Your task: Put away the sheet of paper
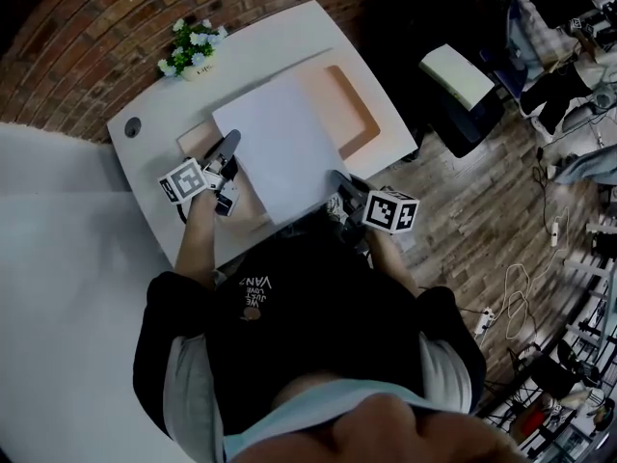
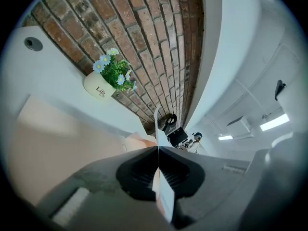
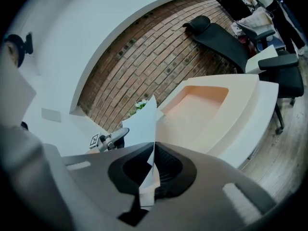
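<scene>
Left tool (image 1: 232,144) clenched on the sheet of paper (image 1: 280,148): in the left gripper view its jaws meet with the sheet seen edge-on between them, a strip of it running back toward the camera and a strip standing out ahead of the tips. Right tool (image 1: 336,177) likewise clenched on the same sheet; in the right gripper view the jaws are pressed together on a corner of it, and the paper rises ahead of and to the left of the tips. From the head view the sheet spans between the two tools, the left tool on its left edge, the right tool on its near right corner. The sheet lies over a peach tray (image 1: 355,104) on the white worktop (image 1: 280,32) and covers the tray's left part; the open right part shows ahead of and to the right of the right tool. Cannot tell whether the sheet touches the tray. A flower pot (image 1: 193,51) stands ahead of the left tool, near the worktop's far edge by the brick wall (image 1: 87,27). A dark chair (image 1: 463,85) is well off to the right of the right tool.
</scene>
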The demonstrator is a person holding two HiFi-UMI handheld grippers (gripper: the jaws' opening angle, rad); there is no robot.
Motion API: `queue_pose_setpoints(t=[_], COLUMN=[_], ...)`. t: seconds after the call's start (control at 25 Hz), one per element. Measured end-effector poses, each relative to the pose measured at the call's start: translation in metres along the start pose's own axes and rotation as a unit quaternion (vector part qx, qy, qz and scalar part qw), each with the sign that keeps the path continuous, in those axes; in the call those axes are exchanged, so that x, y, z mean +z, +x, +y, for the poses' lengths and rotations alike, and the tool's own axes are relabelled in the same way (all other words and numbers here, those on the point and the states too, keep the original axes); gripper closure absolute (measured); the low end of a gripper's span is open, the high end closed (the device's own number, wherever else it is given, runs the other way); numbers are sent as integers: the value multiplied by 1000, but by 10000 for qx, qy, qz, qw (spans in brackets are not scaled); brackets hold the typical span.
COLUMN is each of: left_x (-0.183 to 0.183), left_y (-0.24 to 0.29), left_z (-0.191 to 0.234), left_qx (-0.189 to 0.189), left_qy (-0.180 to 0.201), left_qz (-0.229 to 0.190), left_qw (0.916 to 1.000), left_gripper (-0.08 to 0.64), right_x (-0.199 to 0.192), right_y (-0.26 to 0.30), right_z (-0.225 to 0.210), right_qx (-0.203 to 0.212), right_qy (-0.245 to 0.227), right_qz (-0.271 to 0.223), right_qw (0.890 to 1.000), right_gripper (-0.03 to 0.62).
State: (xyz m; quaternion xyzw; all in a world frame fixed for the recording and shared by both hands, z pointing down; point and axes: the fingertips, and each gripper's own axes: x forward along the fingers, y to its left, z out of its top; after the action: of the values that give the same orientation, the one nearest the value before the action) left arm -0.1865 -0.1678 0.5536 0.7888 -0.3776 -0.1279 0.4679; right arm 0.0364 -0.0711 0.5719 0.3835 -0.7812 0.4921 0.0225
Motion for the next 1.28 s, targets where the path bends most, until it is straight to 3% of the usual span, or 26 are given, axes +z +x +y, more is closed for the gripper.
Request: queue_pose_setpoints(t=[0.64,1.28], left_x=[-8,-11], left_y=[18,34], left_z=[28,47], left_qx=[411,576], left_qy=[-90,-245], left_qz=[89,101], left_qw=[9991,9980], left_gripper=[560,560], right_x=[8,20], right_y=[20,31], right_z=[-19,-35], right_qx=[-6,-171], right_qy=[-46,-204], right_qz=[394,527], right_qw=[9992,9983], right_gripper=[592,592])
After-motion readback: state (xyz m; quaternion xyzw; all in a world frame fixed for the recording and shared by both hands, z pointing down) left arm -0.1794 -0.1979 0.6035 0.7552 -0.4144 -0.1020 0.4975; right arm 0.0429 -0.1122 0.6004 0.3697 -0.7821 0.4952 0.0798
